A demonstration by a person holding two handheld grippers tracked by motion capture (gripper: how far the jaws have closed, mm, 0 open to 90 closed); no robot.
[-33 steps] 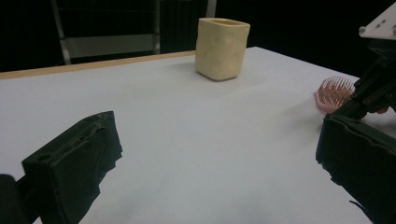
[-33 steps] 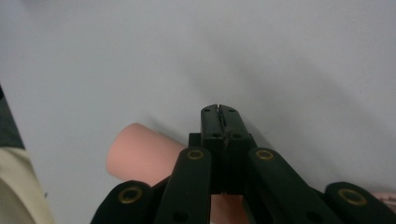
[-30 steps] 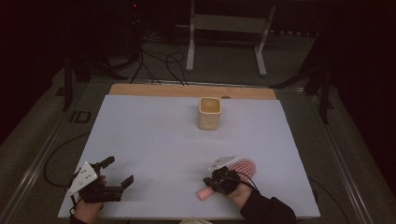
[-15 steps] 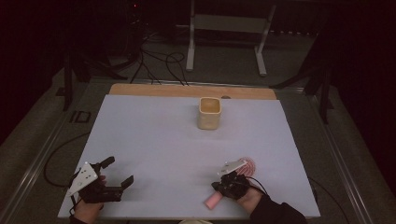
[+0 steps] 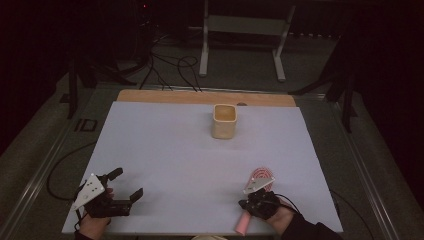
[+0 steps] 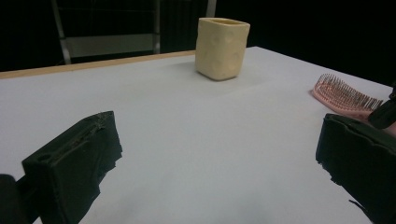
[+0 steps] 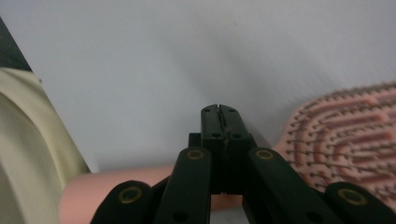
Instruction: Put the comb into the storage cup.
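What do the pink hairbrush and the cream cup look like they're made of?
Hairbrush: looks like moulded plastic, matte pink with thin stiff bristles in rows. Cup: likely soft plastic or silicone, possibly glazed ceramic; matte cream, rounded corners, shallow dimples on its walls.

Cup: pale yellow squarish dimpled plastic cup (image 5: 224,121), upright, far centre of the table
Table: pale grey-white rectangular table top (image 5: 170,155), wooden strip along its far edge
Stand: grey metal frame (image 5: 242,35) on the floor, far behind
Cables: black cables (image 5: 170,67) on the floor, far left
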